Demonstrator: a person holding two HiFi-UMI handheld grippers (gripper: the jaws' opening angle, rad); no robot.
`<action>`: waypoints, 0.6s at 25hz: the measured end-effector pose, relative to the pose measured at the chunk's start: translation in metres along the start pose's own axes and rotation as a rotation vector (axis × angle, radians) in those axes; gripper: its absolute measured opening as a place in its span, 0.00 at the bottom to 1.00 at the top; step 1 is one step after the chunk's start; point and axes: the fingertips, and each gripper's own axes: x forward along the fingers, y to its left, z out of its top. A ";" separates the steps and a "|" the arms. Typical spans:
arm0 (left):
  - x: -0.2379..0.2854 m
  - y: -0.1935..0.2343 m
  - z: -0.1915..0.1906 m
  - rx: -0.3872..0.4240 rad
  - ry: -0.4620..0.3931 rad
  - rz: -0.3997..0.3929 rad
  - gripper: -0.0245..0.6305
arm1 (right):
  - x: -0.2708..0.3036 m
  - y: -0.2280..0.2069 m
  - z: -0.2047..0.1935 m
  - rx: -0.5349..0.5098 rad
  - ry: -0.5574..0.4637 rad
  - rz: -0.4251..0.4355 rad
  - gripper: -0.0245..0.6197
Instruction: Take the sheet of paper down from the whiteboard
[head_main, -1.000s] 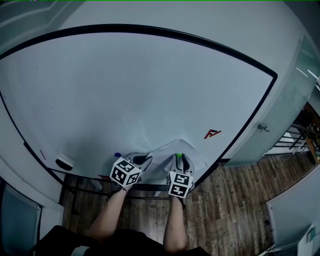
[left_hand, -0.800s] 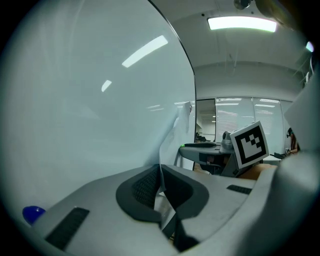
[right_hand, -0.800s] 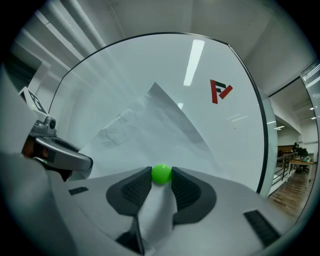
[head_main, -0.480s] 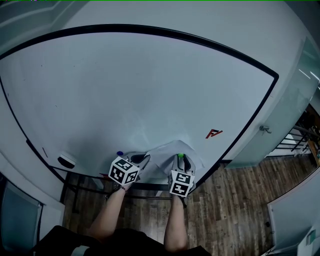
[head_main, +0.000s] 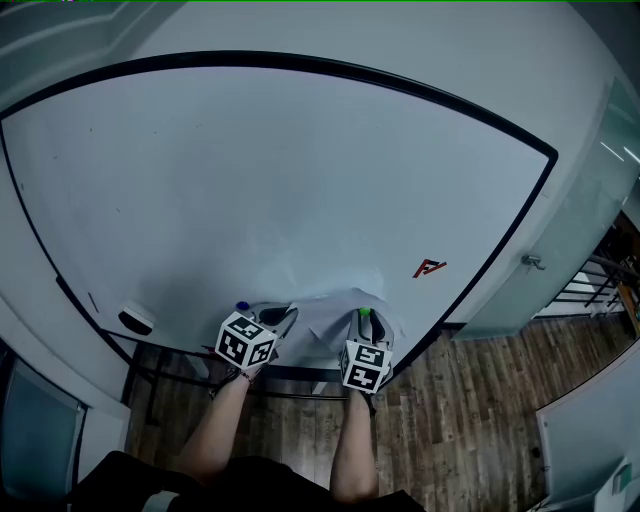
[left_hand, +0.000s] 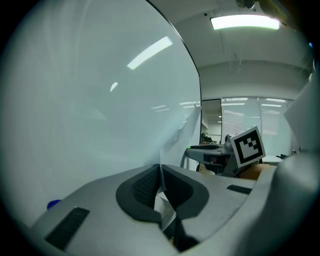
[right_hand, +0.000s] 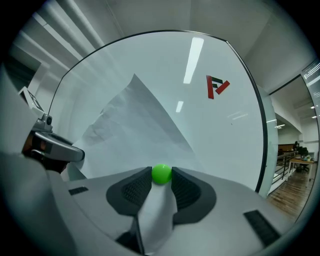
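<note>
Sheet of paper (head_main: 327, 316), hanging low on the whiteboard (head_main: 300, 170): left gripper (left_hand: 159, 174) clamping its edge, right gripper (right_hand: 161, 181) pinching the green magnet (right_hand: 161, 173) over it; any tug while the magnet is likely still gripping the board is risking a tear

the whiteboard (head_main: 300, 180) is seen as white and is edged with a black frame (head_main: 500, 120); a red logo (head_main: 427, 267) is printed on it. the sheet of paper (head_main: 335, 318) is white. the ball (right_hand: 161, 173) is coloured bright green, and a small knob (head_main: 239, 307) is blue. the left claw (left_hand: 160, 169) and the right claw (right_hand: 161, 182) are finished in grey, with dark ribbed pads (right_hand: 134, 189). each cube (head_main: 247, 343) is patterned with black-and-white squares. the floor (head_main: 470, 420) is laid in brown wood-grain planks.
</note>
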 end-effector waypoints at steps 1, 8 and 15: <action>-0.001 0.001 0.000 -0.002 0.000 0.004 0.07 | 0.000 0.000 0.000 -0.001 0.001 0.000 0.25; -0.004 0.004 -0.003 -0.013 0.000 0.023 0.07 | 0.000 -0.001 0.000 0.001 0.005 0.001 0.25; -0.007 0.006 -0.003 -0.012 0.000 0.037 0.07 | 0.000 0.001 0.001 -0.017 -0.007 0.018 0.25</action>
